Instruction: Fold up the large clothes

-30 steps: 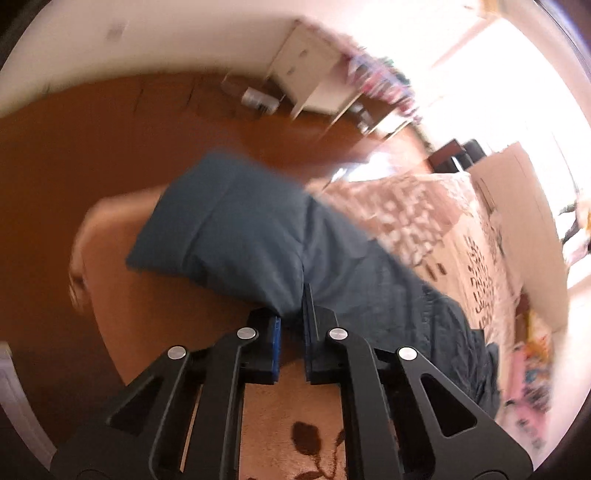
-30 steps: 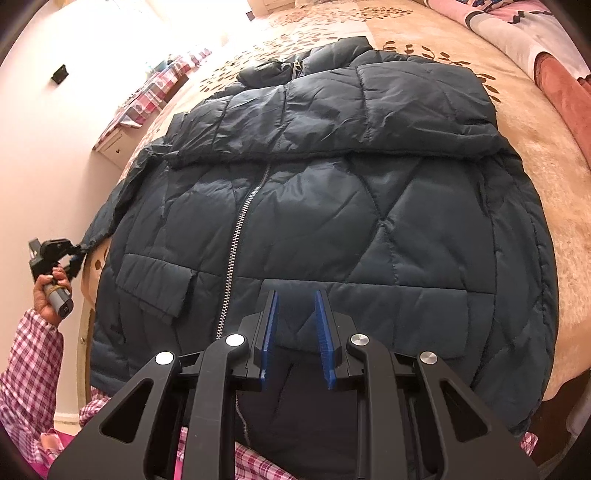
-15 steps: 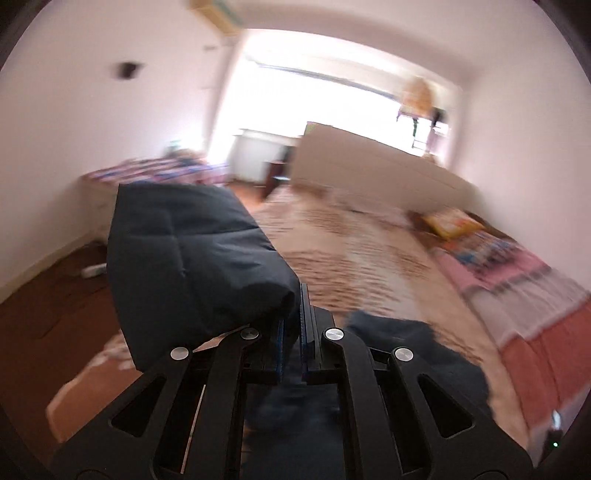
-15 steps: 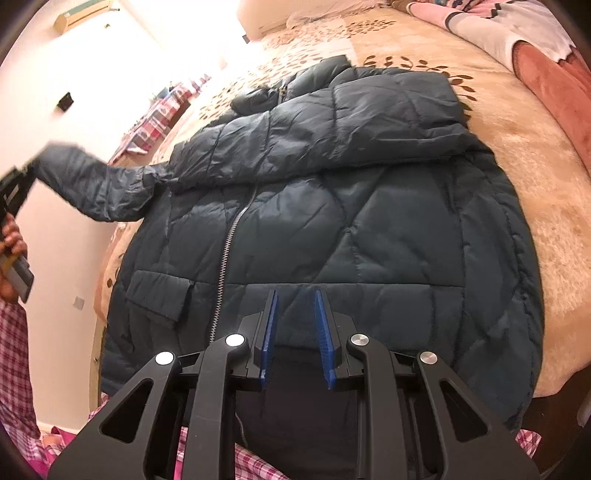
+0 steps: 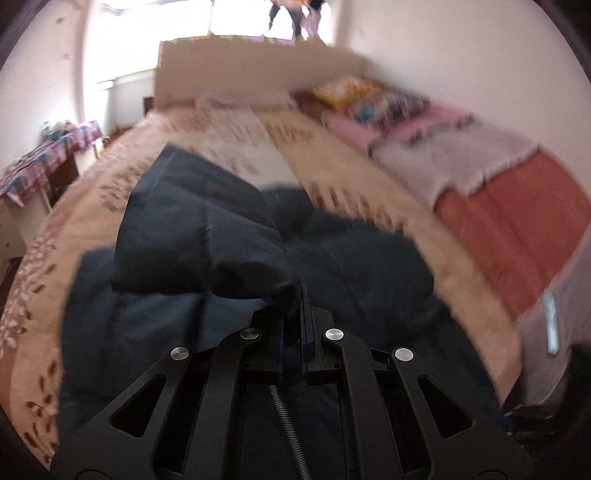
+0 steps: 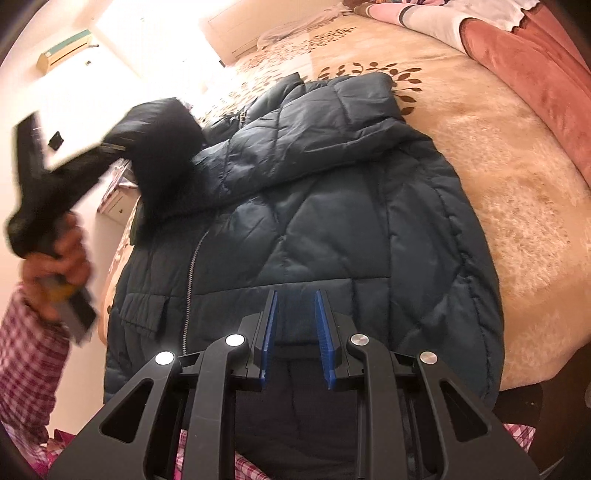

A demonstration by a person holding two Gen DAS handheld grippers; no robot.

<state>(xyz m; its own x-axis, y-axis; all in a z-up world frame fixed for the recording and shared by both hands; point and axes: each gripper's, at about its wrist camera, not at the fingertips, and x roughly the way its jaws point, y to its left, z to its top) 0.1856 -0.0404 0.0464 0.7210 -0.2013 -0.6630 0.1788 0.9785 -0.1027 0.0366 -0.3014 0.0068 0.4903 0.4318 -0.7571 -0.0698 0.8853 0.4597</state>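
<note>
Left view was blurred by motion, window [image 5: 236,22] overexposed behind. Right view was sharper, warm tint, wall glare upper left. Fisheye bent edges.

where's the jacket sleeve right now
In the right wrist view the sleeve is at the left, lifted off the bed in the shut left claw, above the jacket's zipper side near its collar.

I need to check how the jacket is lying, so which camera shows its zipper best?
The right wrist view: the zipper runs in plain sight down the front of the jacket spread on the bed. The left wrist view is blurred, showing only dark jacket fabric and the sleeve held in the left gripper.
</note>
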